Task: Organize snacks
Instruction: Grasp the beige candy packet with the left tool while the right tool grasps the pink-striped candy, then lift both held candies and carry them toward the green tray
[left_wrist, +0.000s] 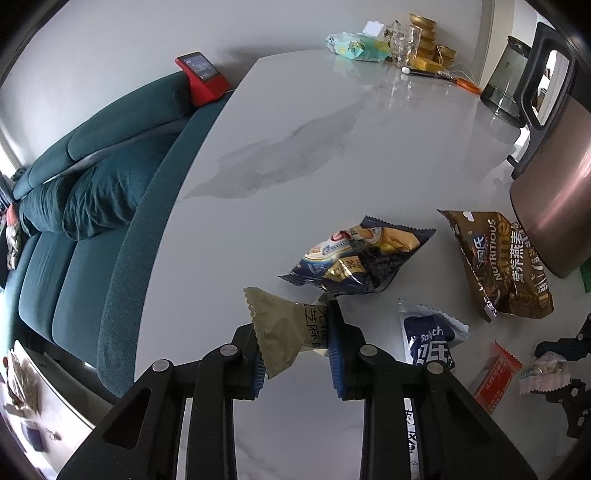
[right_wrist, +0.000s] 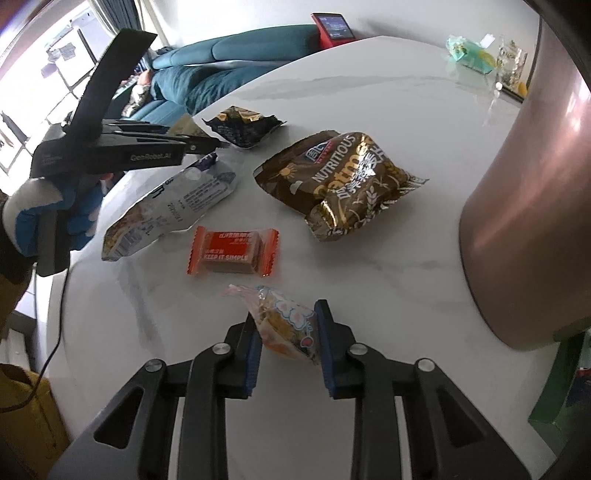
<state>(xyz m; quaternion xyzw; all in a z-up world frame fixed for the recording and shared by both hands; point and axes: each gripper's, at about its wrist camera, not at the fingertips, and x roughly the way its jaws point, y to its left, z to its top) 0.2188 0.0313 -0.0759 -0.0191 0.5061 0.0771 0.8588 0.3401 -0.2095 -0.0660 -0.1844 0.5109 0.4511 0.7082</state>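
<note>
Both hand-held grippers are loaded: the left hand-held gripper (left_wrist: 297, 345) is clamped on an olive-green snack packet (left_wrist: 280, 328), pinched at its printed end so the crimped tail sticks up to the left, and the right hand-held gripper (right_wrist: 286, 345) is clenched on a small clear-wrapped snack with pink and yellow print (right_wrist: 286, 325). Each packet seems to sit just above the white marble surface (left_wrist: 295, 147) rather than resting flat on it, though that is hard to be sure of. Four more snacks lie loose on the surface: a dark blue packet of chips (left_wrist: 358, 258), a large brown oatmeal bag (right_wrist: 340, 184), a white and navy packet (right_wrist: 173, 206) and an orange-wrapped bar (right_wrist: 232, 251), all near one another but not stacked or lined up. A tall copper-coloured container (right_wrist: 524, 206) stands just beside the oatmeal bag; whether it is the destination I cannot tell, since its opening is out of view. By my reading the job is at an early stage: two items are picked up and not yet placed, four are untouched, and no sorted group is visible anywhere.
</note>
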